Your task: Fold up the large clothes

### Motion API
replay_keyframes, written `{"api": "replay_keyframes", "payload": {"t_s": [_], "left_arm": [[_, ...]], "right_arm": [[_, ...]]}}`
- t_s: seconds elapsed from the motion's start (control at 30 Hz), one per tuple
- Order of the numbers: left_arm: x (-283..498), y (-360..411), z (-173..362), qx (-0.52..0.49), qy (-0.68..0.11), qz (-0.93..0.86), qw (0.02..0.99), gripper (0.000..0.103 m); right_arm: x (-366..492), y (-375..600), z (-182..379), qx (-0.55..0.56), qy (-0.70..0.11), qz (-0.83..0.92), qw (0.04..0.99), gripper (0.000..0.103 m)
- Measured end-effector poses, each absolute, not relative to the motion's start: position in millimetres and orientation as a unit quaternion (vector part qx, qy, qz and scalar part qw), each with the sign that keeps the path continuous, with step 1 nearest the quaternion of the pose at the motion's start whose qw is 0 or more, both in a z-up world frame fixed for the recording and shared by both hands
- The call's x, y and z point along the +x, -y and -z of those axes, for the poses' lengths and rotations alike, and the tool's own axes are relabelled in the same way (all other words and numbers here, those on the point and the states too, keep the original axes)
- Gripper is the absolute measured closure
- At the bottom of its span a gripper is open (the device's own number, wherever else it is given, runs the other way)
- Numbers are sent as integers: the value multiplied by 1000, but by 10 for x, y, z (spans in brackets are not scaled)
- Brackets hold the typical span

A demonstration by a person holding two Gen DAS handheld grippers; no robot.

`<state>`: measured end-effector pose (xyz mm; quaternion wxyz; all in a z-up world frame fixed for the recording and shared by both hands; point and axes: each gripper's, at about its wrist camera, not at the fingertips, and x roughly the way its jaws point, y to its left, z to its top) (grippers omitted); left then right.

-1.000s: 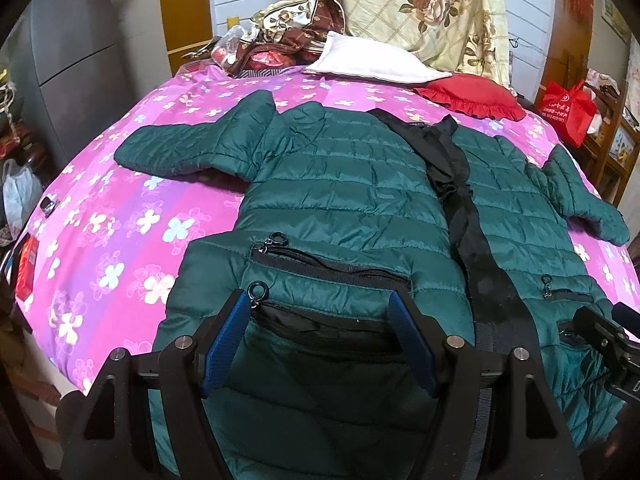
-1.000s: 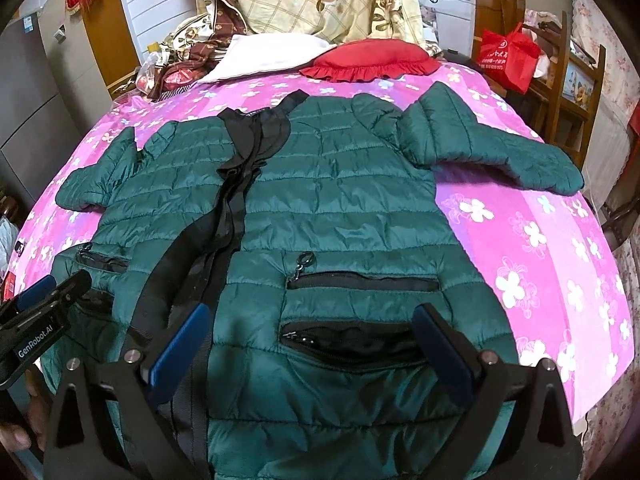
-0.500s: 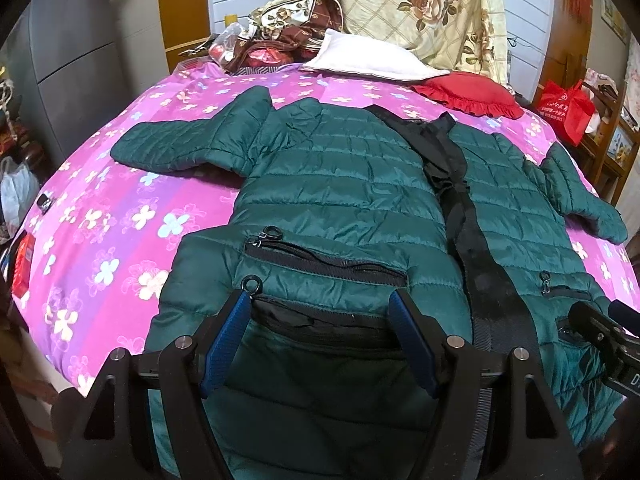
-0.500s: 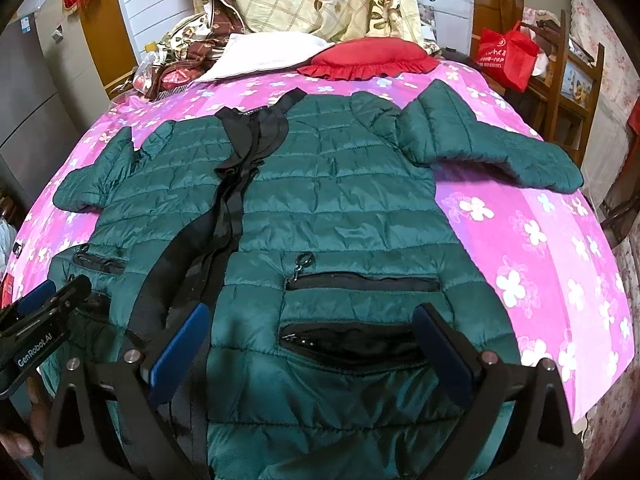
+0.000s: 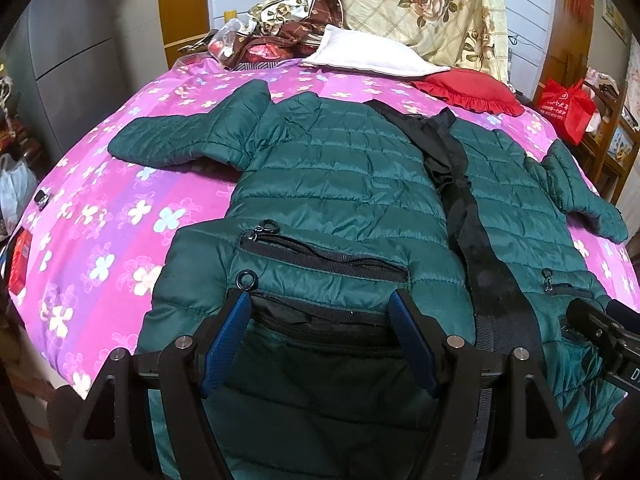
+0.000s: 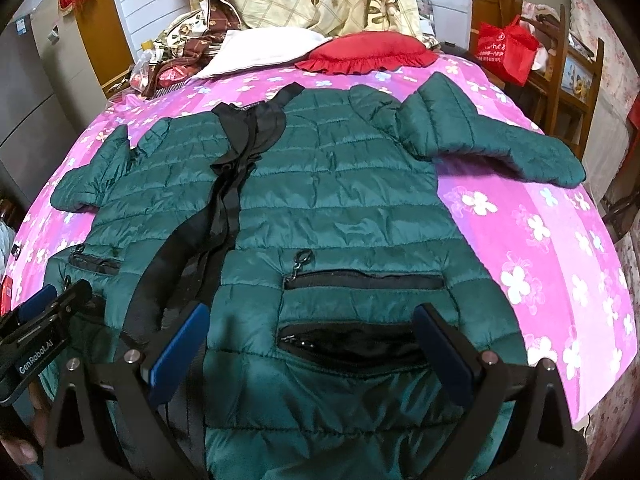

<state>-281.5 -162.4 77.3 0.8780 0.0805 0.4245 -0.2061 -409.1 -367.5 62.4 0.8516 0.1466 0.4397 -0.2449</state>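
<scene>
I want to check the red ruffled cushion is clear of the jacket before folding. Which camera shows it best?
The right wrist view: the red cushion lies near mid-frame, its whole ruffled edge visible, with pink bedspread between it and the green jacket. The left wrist view shows it smaller and off to the right, also apart from the jacket.

We are holding the left gripper (image 5: 322,308) low in the centre of its frame, angling downward, its blue-padded fingers (image 5: 228,332) spreading wide apart. We are keeping the right gripper (image 6: 314,322) likewise low and centred, tilting down, its blue pads (image 6: 444,354) gaping wide.
</scene>
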Motion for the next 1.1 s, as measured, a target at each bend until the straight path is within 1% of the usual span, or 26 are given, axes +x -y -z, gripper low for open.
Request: {"api": "replay_keyframes", "payload": {"t_s": [0.77, 1.1], "left_arm": [[-2771, 1615, -735, 80, -423, 201, 880, 56], [-2696, 1594, -774, 75, -419, 192, 884, 56]], "right_arm": [[-4042, 3687, -573, 137, -426, 244, 860, 0], [-3943, 3674, -646, 139, -431, 238, 859, 0]]}}
